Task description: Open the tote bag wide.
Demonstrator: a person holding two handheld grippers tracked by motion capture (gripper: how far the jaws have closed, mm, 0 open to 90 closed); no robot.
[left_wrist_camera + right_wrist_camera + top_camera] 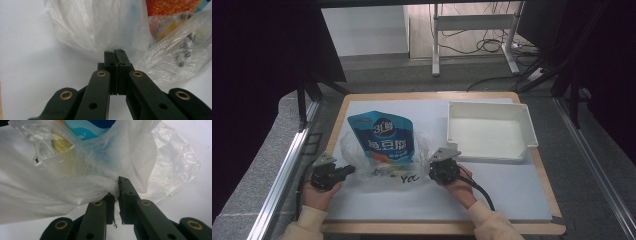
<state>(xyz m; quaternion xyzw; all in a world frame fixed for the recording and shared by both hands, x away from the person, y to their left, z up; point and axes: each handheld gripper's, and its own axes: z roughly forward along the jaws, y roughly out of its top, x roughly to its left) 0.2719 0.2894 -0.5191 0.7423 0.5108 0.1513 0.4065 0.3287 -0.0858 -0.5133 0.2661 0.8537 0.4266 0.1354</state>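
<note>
Holding the thin, clear, crinkled plastic bag (pixel 384 165) by two points of its mouth, the person is working at the bagging step: a blue, glossy stand-up snack pouch with white lettering (pixel 382 137) is sitting partly inside the film, its upper half rising free above it. The bag and pouch are lying on the white sheet that covers the wooden-edged table (pixel 512 192), left of the shallow white rectangular plastic tray (pixel 490 131), which is standing apart from them.

The left gripper (pixel 348 170) is pinching the bag's left edge. In the left gripper view its jaws are standing closed flat together, and the film (pixel 100 27) is bunching up right at their tips (pixel 115 53), so the grip looks to be on a thin fold of plastic. The right gripper (pixel 434 167) is clamping the opposite edge; in the right gripper view a gathered twist of film (pixel 100 187) is running down into the narrow gap between its fingers (pixel 126 192), with the pouch's blue and yellow print (pixel 87 127) showing just beyond, through the film.

Judging from this, the pouch is not yet fully enclosed. The next move is probably calling for both grippers to keep their pinch and draw the mouth up and around the pouch, evenly, since thin film could slip out of either pinch or tear if one side is pulled harder.
</note>
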